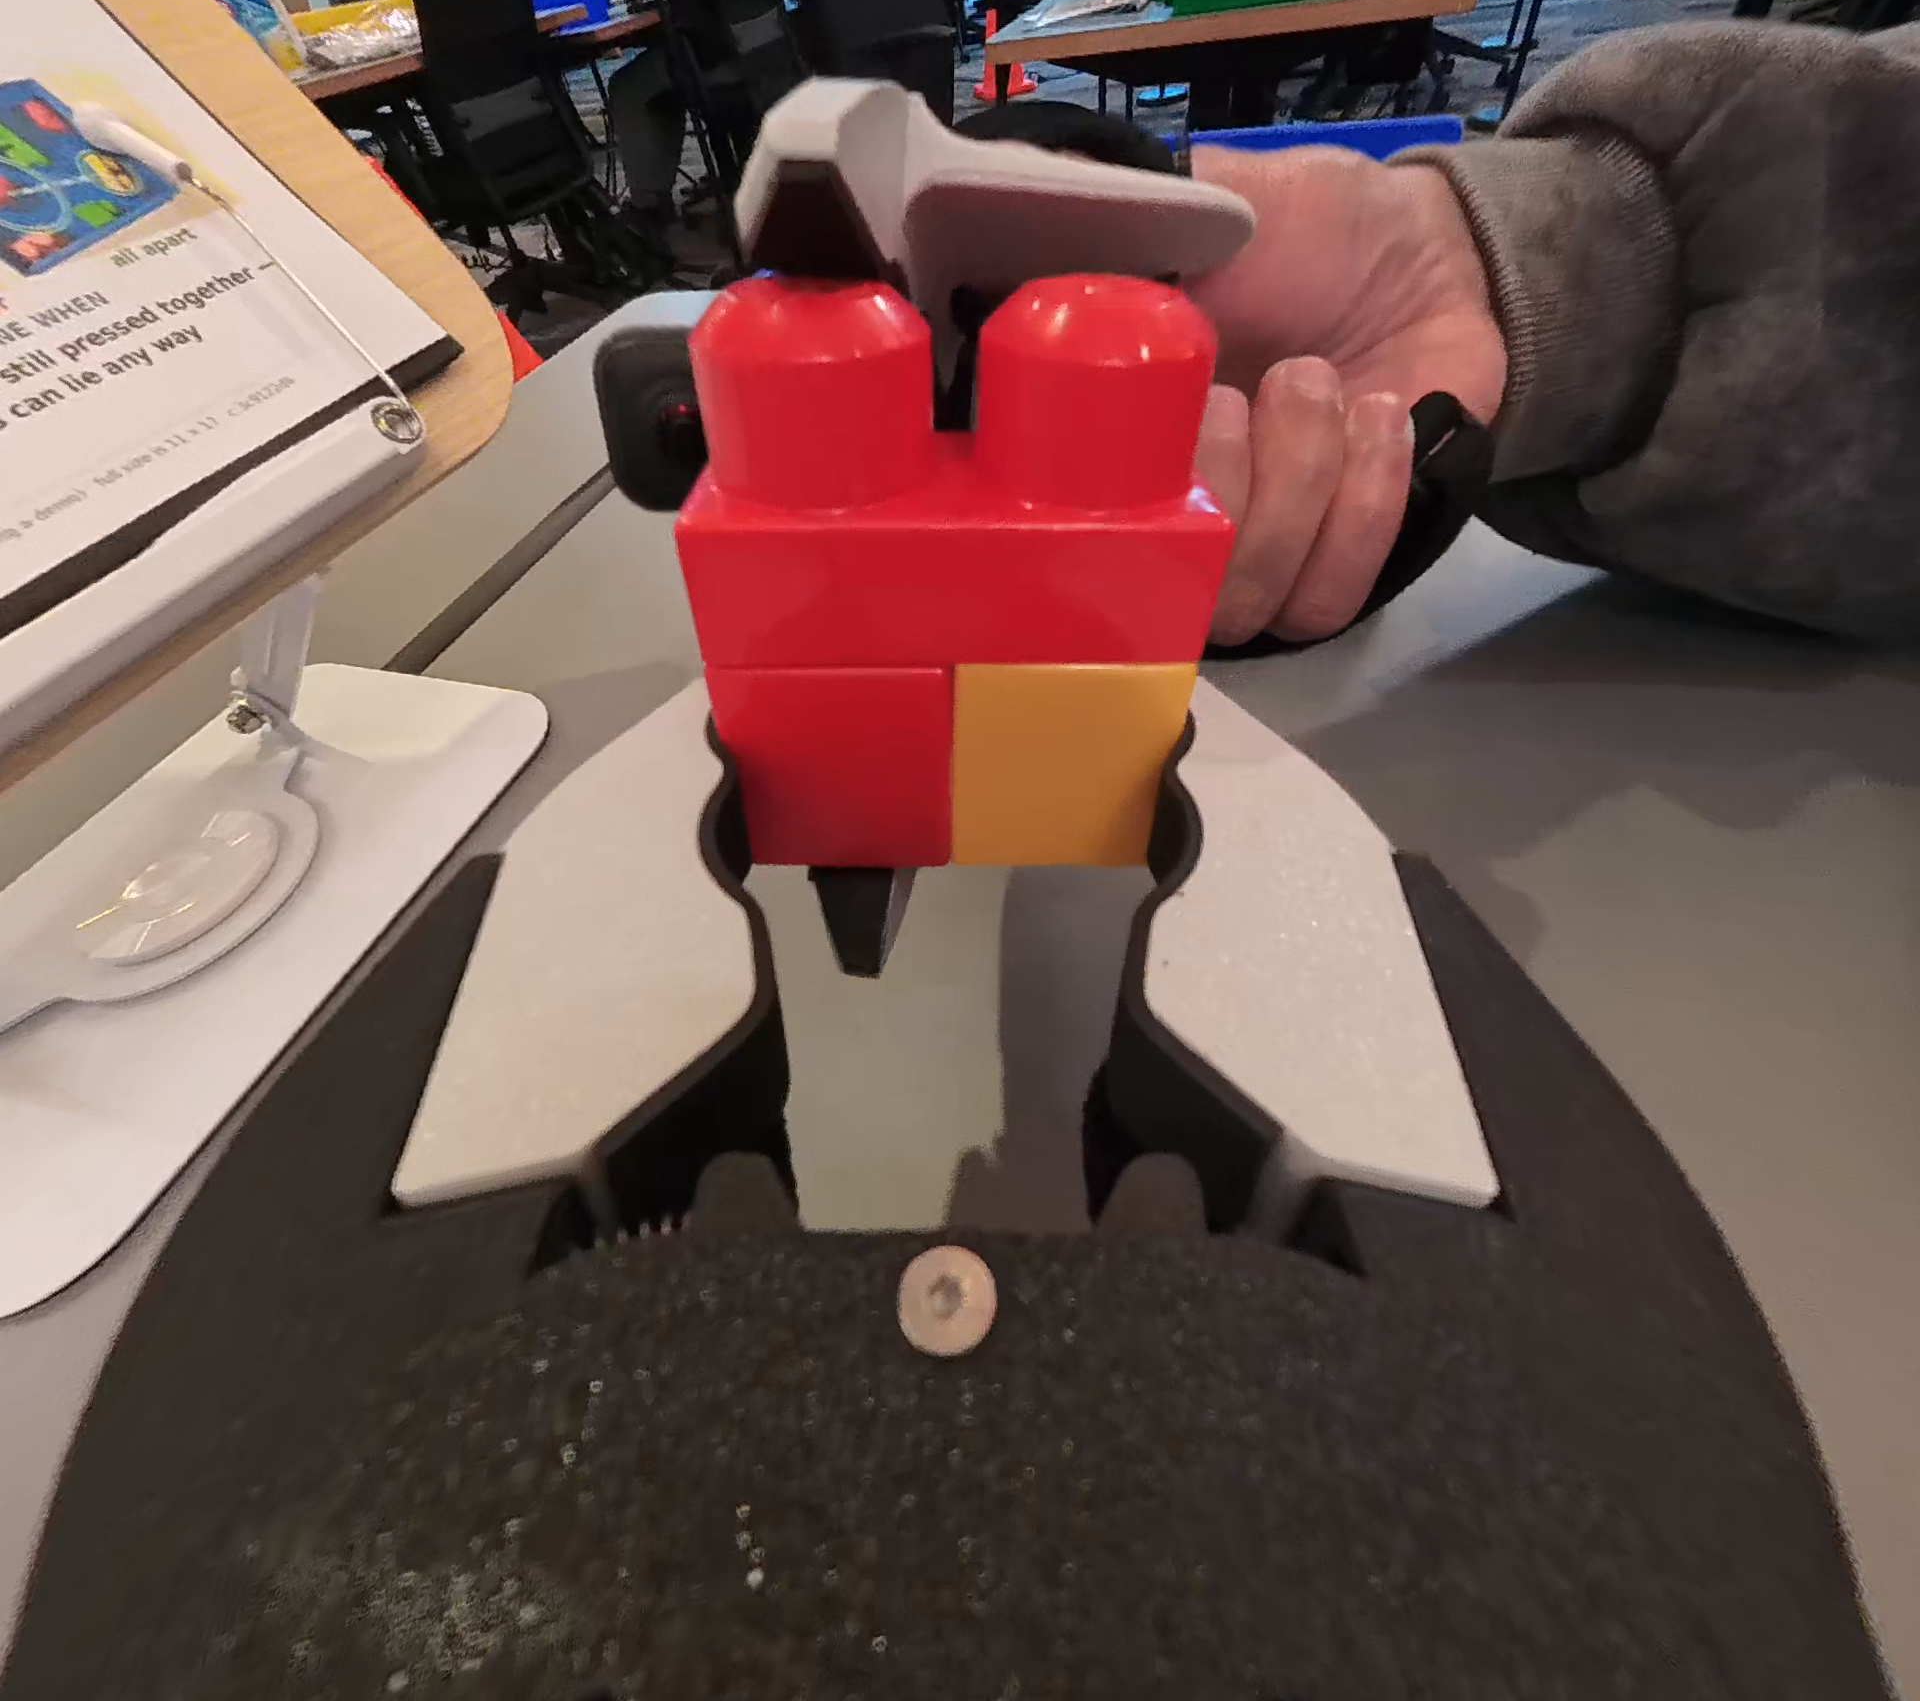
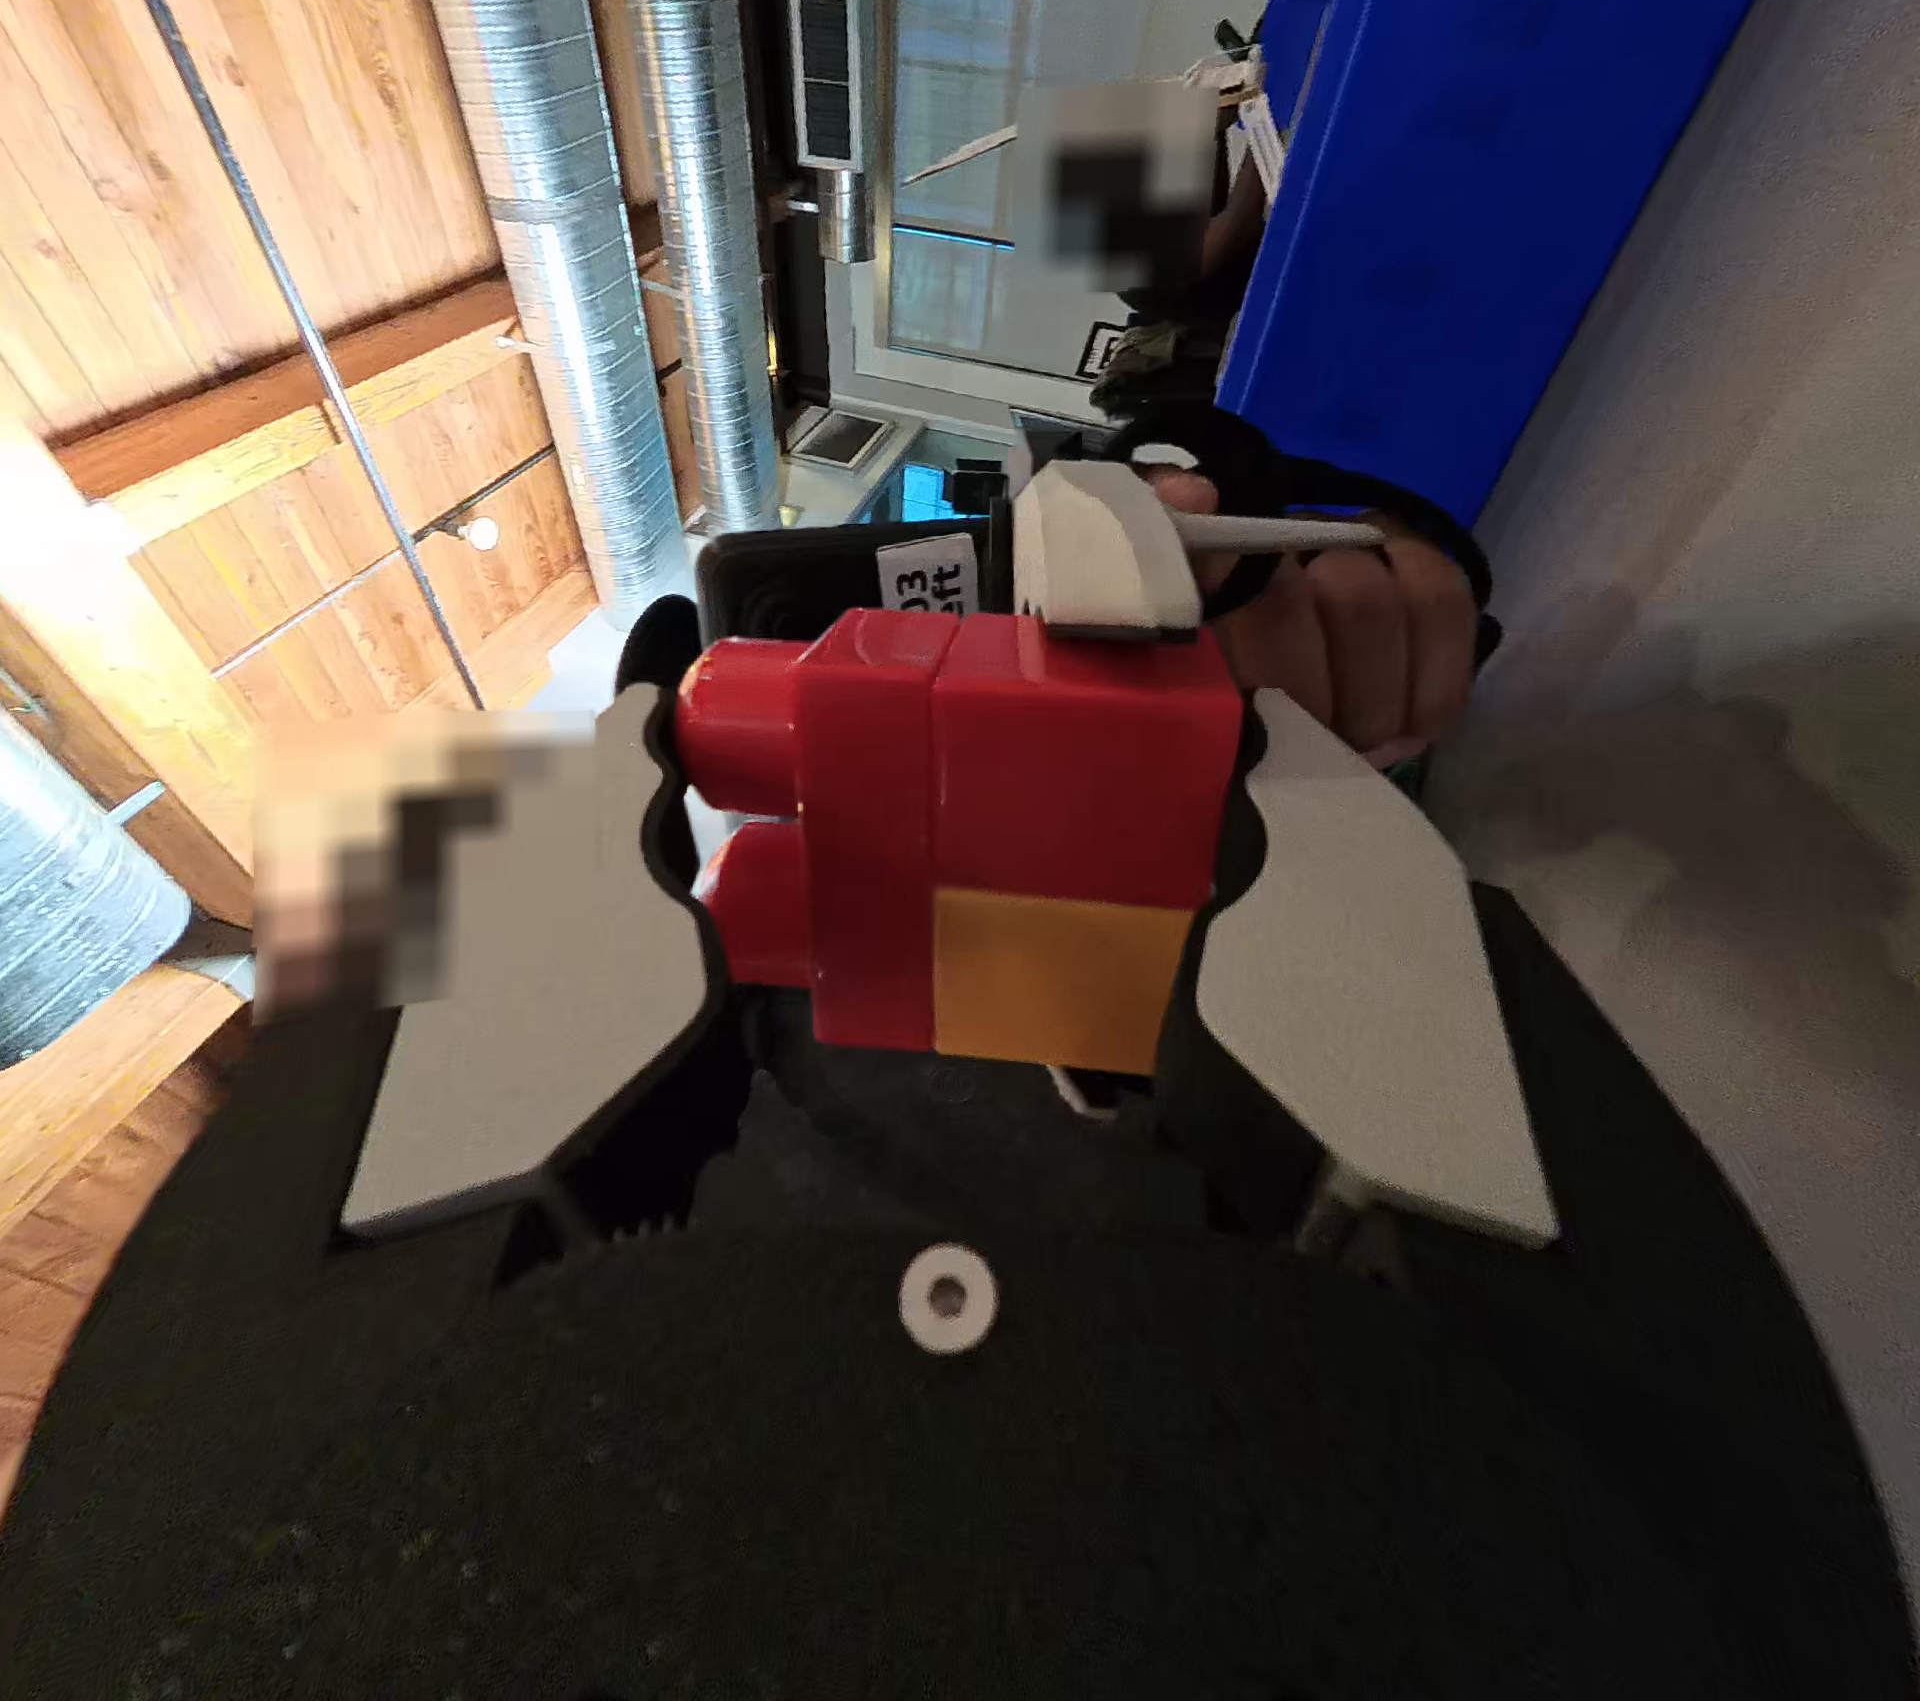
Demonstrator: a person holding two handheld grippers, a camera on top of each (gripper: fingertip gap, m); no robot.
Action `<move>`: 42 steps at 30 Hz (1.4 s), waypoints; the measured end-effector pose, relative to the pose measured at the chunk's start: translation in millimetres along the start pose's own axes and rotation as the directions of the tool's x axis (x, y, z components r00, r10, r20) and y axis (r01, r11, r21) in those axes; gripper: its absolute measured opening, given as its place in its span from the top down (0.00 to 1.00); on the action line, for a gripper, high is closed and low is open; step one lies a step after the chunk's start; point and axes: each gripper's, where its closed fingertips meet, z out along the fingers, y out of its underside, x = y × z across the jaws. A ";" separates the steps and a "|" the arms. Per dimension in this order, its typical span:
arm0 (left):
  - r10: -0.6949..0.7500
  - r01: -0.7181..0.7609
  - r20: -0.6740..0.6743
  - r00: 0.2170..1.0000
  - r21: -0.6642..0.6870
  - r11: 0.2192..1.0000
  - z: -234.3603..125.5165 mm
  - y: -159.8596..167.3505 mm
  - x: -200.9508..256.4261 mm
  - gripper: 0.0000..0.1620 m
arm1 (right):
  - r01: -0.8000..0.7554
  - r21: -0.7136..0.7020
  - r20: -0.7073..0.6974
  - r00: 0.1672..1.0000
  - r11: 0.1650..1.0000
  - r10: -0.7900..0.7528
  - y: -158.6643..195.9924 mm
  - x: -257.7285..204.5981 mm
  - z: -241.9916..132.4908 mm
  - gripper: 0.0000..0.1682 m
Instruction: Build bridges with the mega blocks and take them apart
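A small block stack is held off the grey table [image 1: 1558, 820] between both grippers. A red two-stud block [image 1: 951, 571] sits on top of a red block [image 1: 831, 763] and an orange block [image 1: 1065, 763], which stand side by side. My left gripper [image 1: 951, 768] is shut on the two lower blocks from their sides. My right gripper [image 2: 956, 830] is shut on the same stack end to end, with one finger on the red studs [image 2: 738, 747] and the other on the lower blocks' underside. In the left wrist view, a grey finger [image 1: 1039, 217] of the right gripper shows above the studs.
A tilted wooden stand with a printed sheet [image 1: 156, 301] and its white base [image 1: 312, 820] are close on the left. A person's hand [image 1: 1351, 404] in a grey sleeve holds the right gripper behind the stack. A blue bin [image 2: 1507, 93] lies on the table [image 2: 1714, 508]. The grippers' ends are close to 5 cm from one another.
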 end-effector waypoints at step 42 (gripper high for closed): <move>0.166 -0.115 0.197 0.966 -0.246 0.962 14.7 34.1 -15.2 0.53 | 0.323 -0.332 -0.866 0.270 0.887 -0.422 -2.1 38.1 -48.2 0.77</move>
